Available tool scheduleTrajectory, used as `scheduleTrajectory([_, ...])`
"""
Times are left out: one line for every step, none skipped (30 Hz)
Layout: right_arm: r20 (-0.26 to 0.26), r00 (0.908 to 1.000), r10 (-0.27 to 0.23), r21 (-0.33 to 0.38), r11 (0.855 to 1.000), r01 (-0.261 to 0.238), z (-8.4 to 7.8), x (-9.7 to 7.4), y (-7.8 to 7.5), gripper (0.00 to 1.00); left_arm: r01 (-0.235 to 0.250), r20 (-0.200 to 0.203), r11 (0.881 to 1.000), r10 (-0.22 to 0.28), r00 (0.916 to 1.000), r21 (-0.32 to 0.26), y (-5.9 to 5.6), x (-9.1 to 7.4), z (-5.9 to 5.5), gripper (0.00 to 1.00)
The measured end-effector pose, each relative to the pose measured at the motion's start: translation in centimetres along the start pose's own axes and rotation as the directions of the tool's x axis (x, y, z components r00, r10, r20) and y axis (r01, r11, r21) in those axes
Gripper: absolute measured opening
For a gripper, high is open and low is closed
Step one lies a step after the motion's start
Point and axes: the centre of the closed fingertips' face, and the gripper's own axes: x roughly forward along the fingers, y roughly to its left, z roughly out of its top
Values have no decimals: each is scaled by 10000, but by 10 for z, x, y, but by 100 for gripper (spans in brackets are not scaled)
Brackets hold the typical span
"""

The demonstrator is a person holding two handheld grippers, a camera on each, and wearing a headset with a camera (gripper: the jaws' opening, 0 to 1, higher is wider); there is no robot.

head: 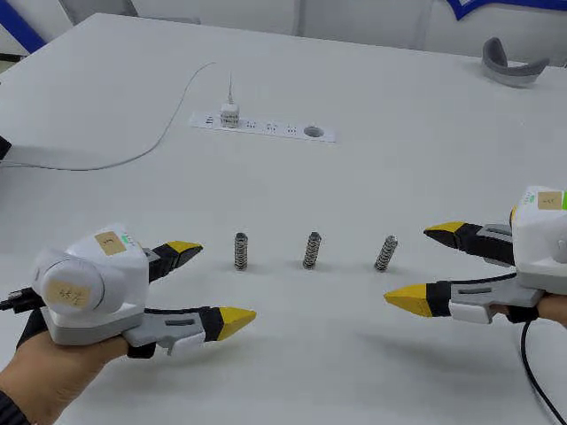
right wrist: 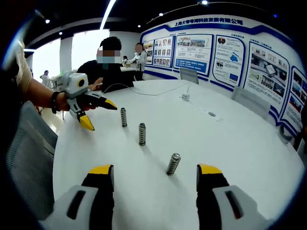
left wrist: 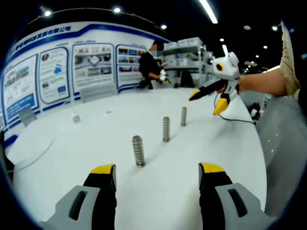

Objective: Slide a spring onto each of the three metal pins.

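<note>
Three springs (head: 312, 251) are seen standing in a row on the white table (head: 372, 80), between the left gripper (head: 226, 281) and the right gripper (head: 407, 264). Both pairs of jaws are held spread and empty. A power strip (head: 266, 127) is set farther back, and posters (right wrist: 225, 48) are hung on the wall.

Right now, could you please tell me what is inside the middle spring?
The middle spring stands on the table. Its tight coils cover the core, so whatever is inside cannot be seen.
</note>
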Motion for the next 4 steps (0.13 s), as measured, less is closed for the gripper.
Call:
scheduleTrajectory([57,10000,-24,64,10000,24,-1,0,0,71,6,2,10000,-6,10000,-4,0,0,0,71])
scheduleTrajectory([113,9999,-45,100,9999,44,-3,0,1,72,1,7,10000,-1,10000,-9,0,0,0,71])
scheduleTrajectory([125,9999,-46,107,9999,44,-4,0,2,72,-2,8,10000,2,10000,-22,0,0,0,71])
scheduleTrajectory([111,9999,-25,101,9999,24,-6,0,3,72,-7,4,10000,7,10000,-38,0,0,0,71])
